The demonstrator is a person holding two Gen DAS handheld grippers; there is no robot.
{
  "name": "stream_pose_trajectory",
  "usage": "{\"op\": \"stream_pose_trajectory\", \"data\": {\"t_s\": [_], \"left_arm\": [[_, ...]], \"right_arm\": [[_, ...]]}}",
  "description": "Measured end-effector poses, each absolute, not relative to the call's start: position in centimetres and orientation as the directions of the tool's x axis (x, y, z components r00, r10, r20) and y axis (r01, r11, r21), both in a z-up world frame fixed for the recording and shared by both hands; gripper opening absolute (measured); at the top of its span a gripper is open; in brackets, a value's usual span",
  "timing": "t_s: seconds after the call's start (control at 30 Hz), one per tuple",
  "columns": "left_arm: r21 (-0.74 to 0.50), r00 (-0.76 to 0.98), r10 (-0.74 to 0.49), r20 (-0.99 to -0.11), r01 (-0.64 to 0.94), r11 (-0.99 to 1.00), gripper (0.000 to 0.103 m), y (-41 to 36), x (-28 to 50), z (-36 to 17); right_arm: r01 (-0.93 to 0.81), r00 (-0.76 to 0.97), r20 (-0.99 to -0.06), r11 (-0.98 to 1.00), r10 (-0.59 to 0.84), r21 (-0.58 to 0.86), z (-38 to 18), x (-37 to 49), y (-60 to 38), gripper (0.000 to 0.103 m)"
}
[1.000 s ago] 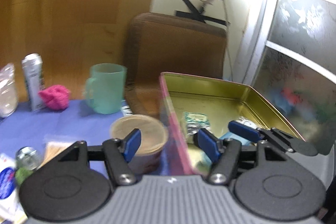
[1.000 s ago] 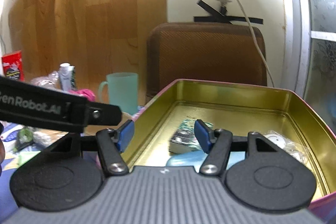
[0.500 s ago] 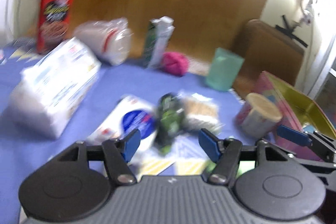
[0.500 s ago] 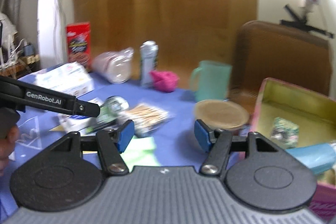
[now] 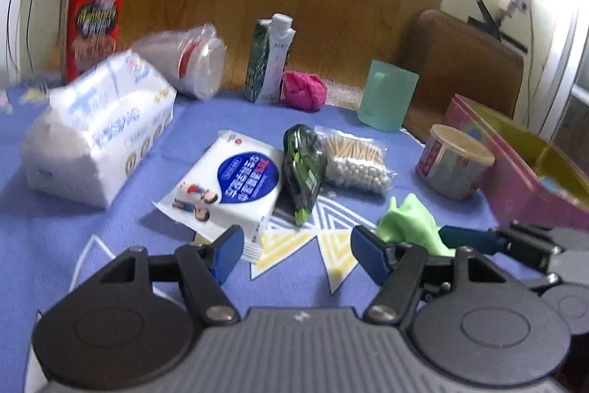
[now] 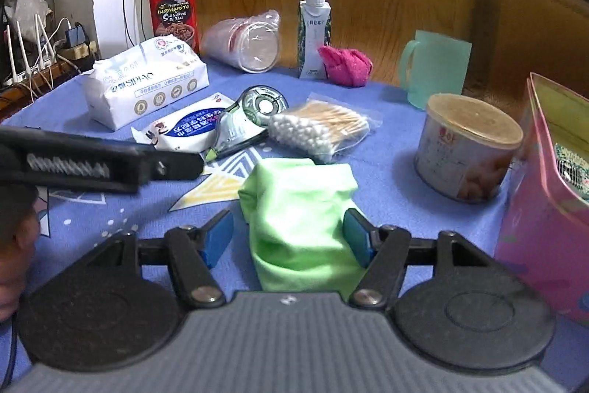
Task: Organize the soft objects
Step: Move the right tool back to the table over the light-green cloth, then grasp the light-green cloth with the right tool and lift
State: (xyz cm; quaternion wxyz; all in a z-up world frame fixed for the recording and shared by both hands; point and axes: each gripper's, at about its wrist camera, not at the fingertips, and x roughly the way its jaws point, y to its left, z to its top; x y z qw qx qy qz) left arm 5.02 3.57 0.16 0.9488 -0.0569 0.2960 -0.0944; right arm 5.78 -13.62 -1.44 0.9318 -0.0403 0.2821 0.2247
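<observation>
A light green cloth (image 6: 300, 212) lies crumpled on the blue tablecloth, between the fingers of my open right gripper (image 6: 289, 240); it also shows in the left wrist view (image 5: 410, 223). My left gripper (image 5: 296, 255) is open and empty above the tablecloth, near a white wet-wipes pack (image 5: 226, 188). A pink knitted cloth (image 6: 344, 61) lies at the back beside a drink carton (image 6: 313, 35). A large tissue pack (image 6: 145, 81) lies at the left. The pink tin box (image 6: 545, 209) with a gold inside stands at the right.
A bag of cotton swabs (image 6: 320, 127), a green tape dispenser (image 6: 250, 113), a round lidded tub (image 6: 467, 146), a green mug (image 6: 436, 72), a tipped clear cup stack (image 6: 243, 41) and a red snack box (image 6: 173, 8) stand around. A brown chair back (image 6: 533, 24) is behind.
Both grippers have swung left from over the tin box to over the tablecloth. The right gripper now has the green cloth between its fingers.
</observation>
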Motion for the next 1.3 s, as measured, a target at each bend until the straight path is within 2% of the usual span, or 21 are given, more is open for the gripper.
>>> {"op": "stream_pose_trajectory", "data": {"t_s": [0.1,0.2,0.27,0.3,0.33,0.4,0.43,0.67,0.83,1.0,1.07,1.1,1.2,1.23,1.3], "left_arm": [[-0.070,0.810,-0.151,-0.566,0.136,0.988,0.067,2.2,5.0,-0.1],[-0.046,0.818,-0.127,-0.561,0.122,0.991,0.067,1.9,4.8,-0.1],[-0.052,0.819,-0.113,-0.563,0.101,0.993,0.067,2.2,4.9,-0.2],[-0.052,0.815,-0.106,-0.570,0.093,0.994,0.067,2.3,5.0,-0.2],[-0.045,0.814,-0.100,-0.572,0.090,0.995,0.067,2.3,5.0,-0.2],[-0.016,0.818,-0.081,-0.569,0.088,0.996,0.068,1.9,4.8,-0.2],[0.000,0.818,-0.071,-0.571,0.086,0.996,0.068,1.7,4.8,-0.2],[0.059,0.811,-0.024,-0.584,0.072,0.996,0.069,0.8,5.2,-0.5],[0.089,0.808,-0.004,-0.589,0.070,0.994,0.072,0.4,5.4,-0.6],[0.107,0.805,0.016,-0.593,0.059,0.993,0.075,-0.1,5.5,-0.6],[0.117,0.804,0.024,-0.594,0.057,0.992,0.075,-0.3,5.5,-0.6],[0.121,0.803,0.027,-0.595,0.056,0.991,0.075,-0.4,5.5,-0.6],[0.119,0.794,0.028,-0.608,0.056,0.991,0.075,-0.8,5.6,-0.4],[0.113,0.790,0.021,-0.613,0.062,0.992,0.076,-0.9,5.7,-0.3],[0.105,0.784,0.004,-0.621,0.078,0.991,0.078,-1.3,5.6,-0.1]], "right_arm": [[-0.440,0.740,-0.541,0.896,0.400,0.059,-1.5,5.8,-13.6,0.069],[-0.428,0.749,-0.536,0.902,0.390,0.057,-1.6,5.8,-13.7,0.066],[-0.420,0.756,-0.530,0.906,0.384,0.056,-1.6,5.7,-13.8,0.059],[-0.408,0.765,-0.524,0.911,0.375,0.056,-1.5,5.6,-13.8,0.049],[-0.397,0.771,-0.518,0.916,0.370,0.063,-1.6,5.6,-14.0,0.033],[-0.354,0.784,-0.514,0.931,0.347,0.088,-1.6,5.6,-14.7,0.019],[-0.346,0.784,-0.513,0.932,0.350,0.107,-1.7,5.6,-15.1,0.015],[-0.338,0.781,-0.505,0.928,0.368,0.155,-1.7,3.8,-16.8,0.012],[-0.383,0.732,-0.514,0.895,0.446,0.230,-1.9,1.5,-18.5,0.010],[-0.428,0.708,-0.505,0.869,0.493,0.248,-2.0,-0.5,-19.4,0.011],[-0.440,0.701,-0.499,0.860,0.509,0.259,-2.0,-0.8,-19.8,0.016],[-0.445,0.699,-0.493,0.855,0.518,0.266,-1.9,-0.9,-20.0,0.022],[-0.470,0.692,-0.475,0.838,0.544,0.277,-1.8,-1.4,-20.4,0.056],[-0.476,0.693,-0.470,0.836,0.547,0.271,-1.8,-1.5,-20.3,0.063],[-0.489,0.700,-0.464,0.838,0.543,0.244,-1.6,-1.8,-20.1,0.067]]}}
